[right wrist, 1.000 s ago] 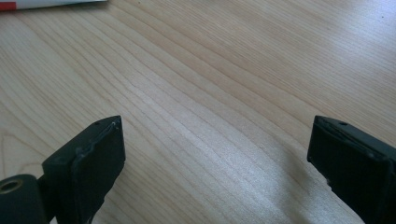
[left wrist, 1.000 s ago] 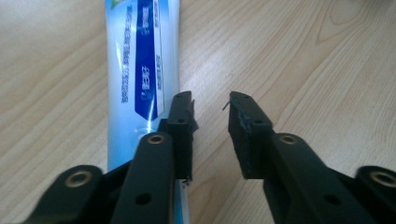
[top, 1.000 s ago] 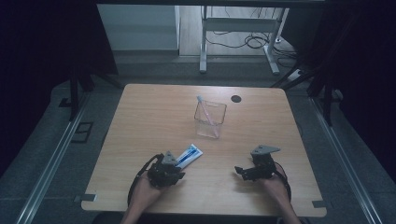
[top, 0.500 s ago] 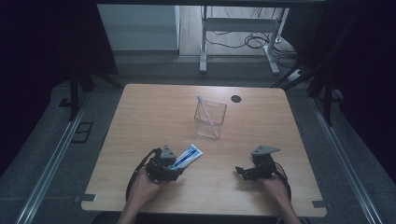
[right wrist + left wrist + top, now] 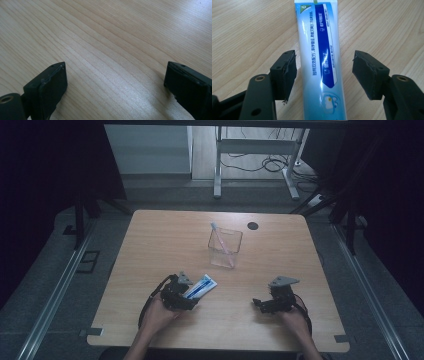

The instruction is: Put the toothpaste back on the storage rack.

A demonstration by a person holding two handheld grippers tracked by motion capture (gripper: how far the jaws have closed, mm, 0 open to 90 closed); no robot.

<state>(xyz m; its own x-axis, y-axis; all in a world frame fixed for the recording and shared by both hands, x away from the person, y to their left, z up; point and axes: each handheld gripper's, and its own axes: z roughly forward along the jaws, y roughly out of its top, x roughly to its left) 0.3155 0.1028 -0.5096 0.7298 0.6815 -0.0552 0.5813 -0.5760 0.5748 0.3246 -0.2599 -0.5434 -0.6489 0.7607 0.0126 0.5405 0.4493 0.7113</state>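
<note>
Left gripper [image 5: 186,292] sits at the near left of the table [image 5: 150,250], jaws spread apart with the toothpaste tube [image 5: 319,57] lying flat between them. The jaws have just been opening; in the left gripper view there's bare wood on both sides of the tube, pads not touching it. So nothing gripped right now.

Key relation: the tube's long axis runs straight ahead along the gripper's own line, from between the jaws out past the tips. In the high view the tube [image 5: 201,286] points from the left gripper up and right, toward the clear cup [image 5: 224,247] at mid-table. Left hand is clearly the nearer one; closing the jaws would pinch the tube across its narrow width.

Right gripper [image 5: 264,304] rests at the near right, well apart from the tube, jaws wide open over bare wood in the right gripper view [image 5: 115,82], nothing between them.

Around: the clear cup holds a toothbrush [image 5: 220,238] leaning in it, head end up toward the far left. A small dark round spot [image 5: 253,225] sits on the table beyond the cup. Table between tube and cup looks free; the leaning toothbrush is the likely obstruction if the tube goes into the cup.
</note>
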